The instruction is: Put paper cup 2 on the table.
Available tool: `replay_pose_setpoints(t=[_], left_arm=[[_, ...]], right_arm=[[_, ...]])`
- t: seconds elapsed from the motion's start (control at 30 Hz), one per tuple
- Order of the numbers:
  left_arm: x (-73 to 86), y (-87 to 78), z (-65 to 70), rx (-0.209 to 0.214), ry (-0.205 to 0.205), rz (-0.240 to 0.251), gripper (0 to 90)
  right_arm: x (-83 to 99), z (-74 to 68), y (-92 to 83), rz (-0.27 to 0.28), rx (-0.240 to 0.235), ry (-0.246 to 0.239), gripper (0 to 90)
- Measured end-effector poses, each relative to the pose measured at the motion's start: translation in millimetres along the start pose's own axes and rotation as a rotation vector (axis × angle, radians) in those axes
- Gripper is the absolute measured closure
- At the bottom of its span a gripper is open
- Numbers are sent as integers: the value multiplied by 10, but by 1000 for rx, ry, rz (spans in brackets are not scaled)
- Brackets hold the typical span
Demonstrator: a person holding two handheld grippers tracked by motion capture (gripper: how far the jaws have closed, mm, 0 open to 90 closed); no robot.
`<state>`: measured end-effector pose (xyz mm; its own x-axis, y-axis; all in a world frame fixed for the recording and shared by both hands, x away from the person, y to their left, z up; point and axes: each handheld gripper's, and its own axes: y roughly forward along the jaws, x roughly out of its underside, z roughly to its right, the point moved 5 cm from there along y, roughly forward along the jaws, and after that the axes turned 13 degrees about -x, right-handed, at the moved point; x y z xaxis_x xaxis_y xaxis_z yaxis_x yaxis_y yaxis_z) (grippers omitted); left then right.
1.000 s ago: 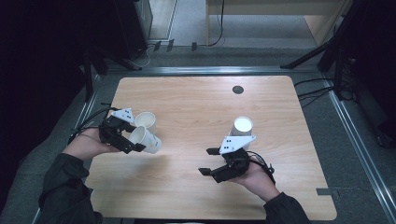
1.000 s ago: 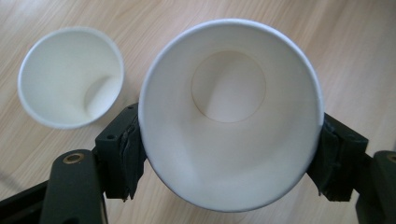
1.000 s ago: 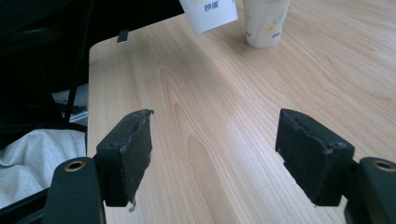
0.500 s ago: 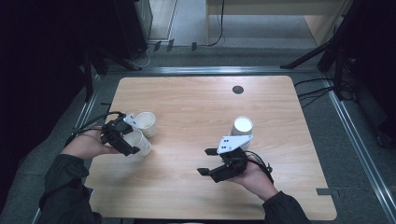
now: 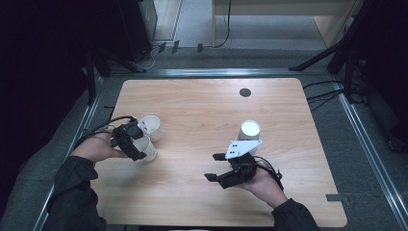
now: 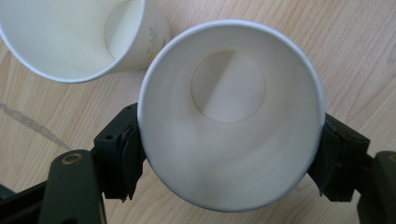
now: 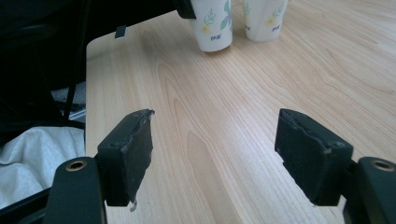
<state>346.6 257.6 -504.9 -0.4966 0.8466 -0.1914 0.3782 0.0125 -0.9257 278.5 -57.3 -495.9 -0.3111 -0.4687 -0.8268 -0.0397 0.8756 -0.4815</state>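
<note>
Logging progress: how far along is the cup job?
Done: one paper cup stands at the table's left. In hand: the left claw grips a second cup beside it, seemingly set down. Left: release it; the stack near the open right claw remains.

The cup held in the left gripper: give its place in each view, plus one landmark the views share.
High view: the held cup stands at the table's left, in the left gripper.
Left gripper view: centre, seen from above, between the jaws.
Right gripper view: top centre, left of the pair.
Shared landmark: the second cup beside it.
</note>
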Motion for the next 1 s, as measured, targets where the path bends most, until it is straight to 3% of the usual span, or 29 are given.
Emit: replay_pose_setpoints(t=[1.0], left_arm=[[-40, 93, -4, 29, -82, 17, 196]], right_arm=[[-8, 4, -17, 4, -1, 1, 280]])
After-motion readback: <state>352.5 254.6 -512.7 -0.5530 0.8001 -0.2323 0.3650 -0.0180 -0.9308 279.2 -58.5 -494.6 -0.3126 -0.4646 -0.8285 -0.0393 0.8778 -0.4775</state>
